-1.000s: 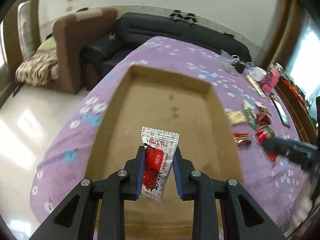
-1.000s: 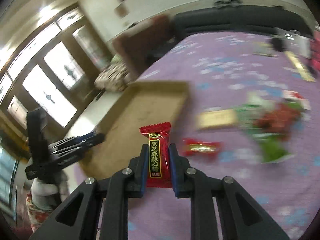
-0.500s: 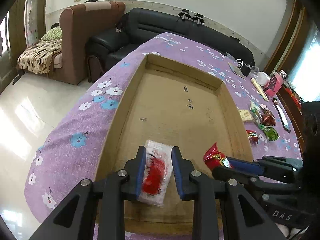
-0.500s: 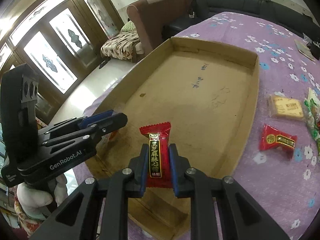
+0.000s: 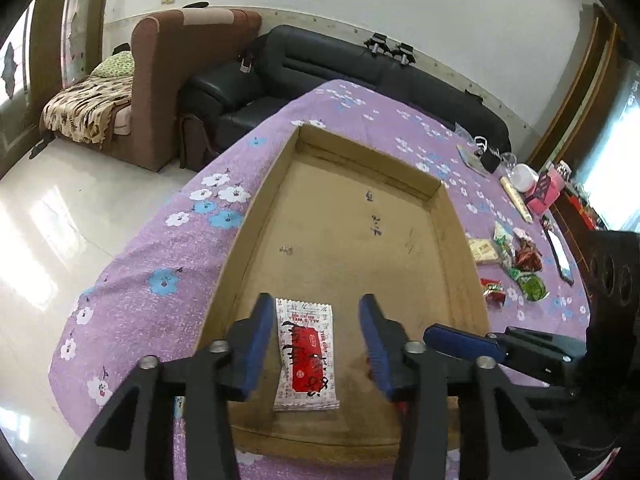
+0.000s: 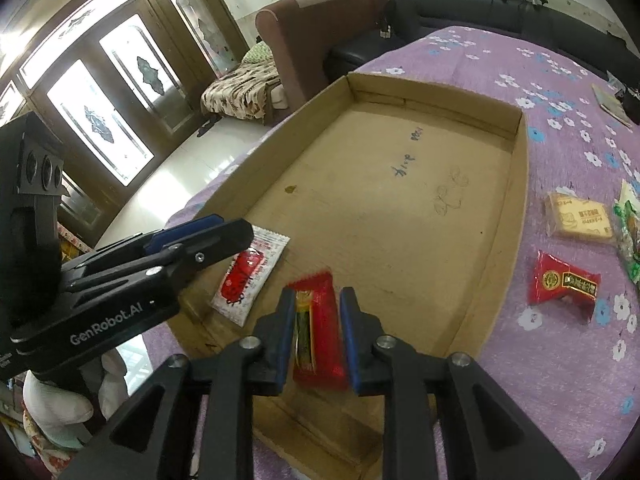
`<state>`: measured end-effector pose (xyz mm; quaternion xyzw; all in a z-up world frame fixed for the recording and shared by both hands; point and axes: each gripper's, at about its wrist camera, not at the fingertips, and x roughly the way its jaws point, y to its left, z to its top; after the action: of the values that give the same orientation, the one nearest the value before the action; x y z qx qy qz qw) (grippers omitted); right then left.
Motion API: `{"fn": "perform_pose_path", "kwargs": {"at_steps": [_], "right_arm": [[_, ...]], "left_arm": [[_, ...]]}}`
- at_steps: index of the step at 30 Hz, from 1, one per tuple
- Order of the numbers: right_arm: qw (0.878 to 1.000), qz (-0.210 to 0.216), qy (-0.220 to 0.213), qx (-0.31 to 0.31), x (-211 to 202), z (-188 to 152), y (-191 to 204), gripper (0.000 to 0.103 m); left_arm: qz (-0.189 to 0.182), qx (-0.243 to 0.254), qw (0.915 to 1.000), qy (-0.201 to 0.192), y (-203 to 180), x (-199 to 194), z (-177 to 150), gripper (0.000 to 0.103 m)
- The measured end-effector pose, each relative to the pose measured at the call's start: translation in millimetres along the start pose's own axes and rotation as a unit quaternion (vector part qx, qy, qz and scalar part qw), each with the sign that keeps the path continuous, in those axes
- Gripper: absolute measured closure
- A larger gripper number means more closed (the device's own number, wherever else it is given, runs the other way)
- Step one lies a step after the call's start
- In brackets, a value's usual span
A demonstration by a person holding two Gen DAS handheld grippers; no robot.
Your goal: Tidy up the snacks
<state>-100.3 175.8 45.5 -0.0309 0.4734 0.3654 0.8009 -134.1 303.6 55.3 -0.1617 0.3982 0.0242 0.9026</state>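
Now both my hand-held grippers, left (image 5: 316,344) and right (image 6: 314,330), are opening, dropping sachet (image 5: 306,356) and red bar (image 6: 318,332) into the box (image 5: 456,240).

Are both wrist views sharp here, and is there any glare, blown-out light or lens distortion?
Left wrist view: sharp, the white packet print legible; glare on the floor, window blown out, edges bowed by the fisheye. Right wrist view: sharp, the red packet clear; glass doors overexposed, box walls curved.
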Motion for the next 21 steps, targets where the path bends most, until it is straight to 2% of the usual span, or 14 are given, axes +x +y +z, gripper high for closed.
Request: {"fn": "perform_pose_path", "kwargs": {"at_steps": [5, 8, 10, 15, 18, 21], "right_arm": [[1.0, 0.008, -0.025, 0.003, -20.2, 0.2, -3.2, 0.071], [0.998, 0.01, -0.054, 0.019, -45.0, -2.5, -16.3, 0.067], [0.996, 0.007, -0.073, 0.041, -63.1, -5.0, -34.2, 0.063], [0.988, -0.025, -0.11, 0.104, -106.9, -19.1, -96.5, 0.063], [0.981, -0.055, -0.114, 0.144, -121.2, -31.0, -135.8, 0.062], [0.977, -0.067, -0.108, 0.174, -127.1, -39.6, -161.4, 0.063]], "left_arm": [[-0.003, -0.005, 0.9999, -0.011, -6.0, -10.4, 3.3, 0.048], [-0.012, -0.008, 0.9995, -0.027, -11.5, -20.2, 5.9, 0.041], [-0.016, -0.012, 0.999, -0.039, -16.3, -25.9, 8.0, 0.036], [-0.037, -0.012, 0.9982, -0.046, -29.7, -28.3, 9.5, 0.034], [-0.045, -0.001, 0.9981, -0.043, -42.2, -25.6, 8.0, 0.034], [-0.053, 0.008, 0.9979, -0.036, -54.3, -20.1, 5.6, 0.033]]}}
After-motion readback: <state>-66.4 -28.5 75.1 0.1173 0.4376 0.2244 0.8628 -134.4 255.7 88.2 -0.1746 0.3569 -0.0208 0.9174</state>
